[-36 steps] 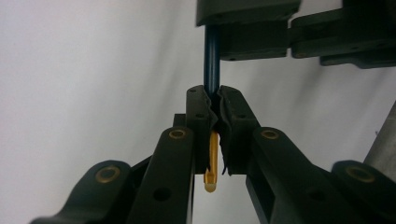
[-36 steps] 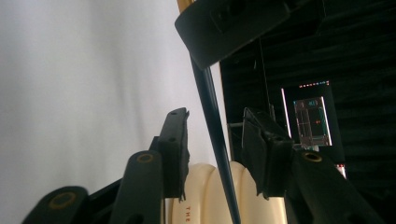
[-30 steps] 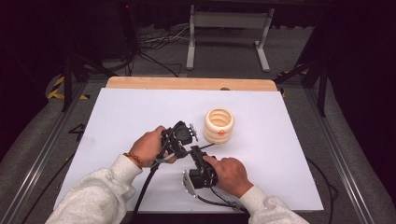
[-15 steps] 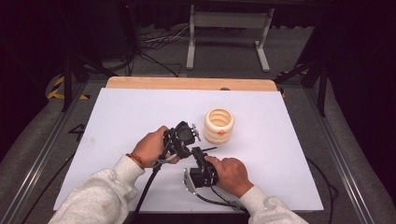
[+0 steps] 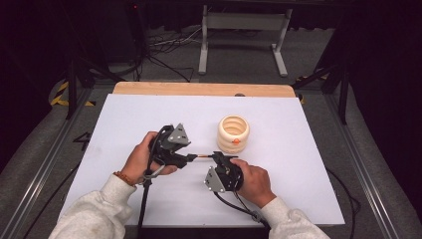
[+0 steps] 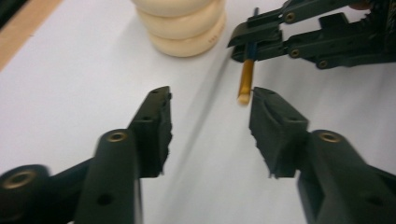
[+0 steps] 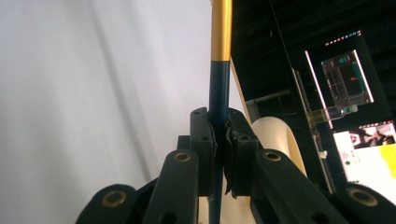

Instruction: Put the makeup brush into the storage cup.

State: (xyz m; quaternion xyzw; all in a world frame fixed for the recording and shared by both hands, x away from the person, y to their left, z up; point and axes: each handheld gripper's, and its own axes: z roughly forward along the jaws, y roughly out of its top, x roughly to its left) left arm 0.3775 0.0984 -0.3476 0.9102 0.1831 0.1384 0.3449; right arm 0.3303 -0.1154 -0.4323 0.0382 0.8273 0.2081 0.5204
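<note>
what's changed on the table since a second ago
The left tool has just opened its jaws, let go of the thin gold and blue stick and drawn back to the left. The right tool stays clamped on the stick's blue end. The ribbed cream holder has not moved.

White table [image 5: 149, 119] (wooden far edge), dark floor [image 5: 164, 64].

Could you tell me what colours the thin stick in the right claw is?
Dark blue with a golden end; the stick shows best in the right gripper view.
</note>
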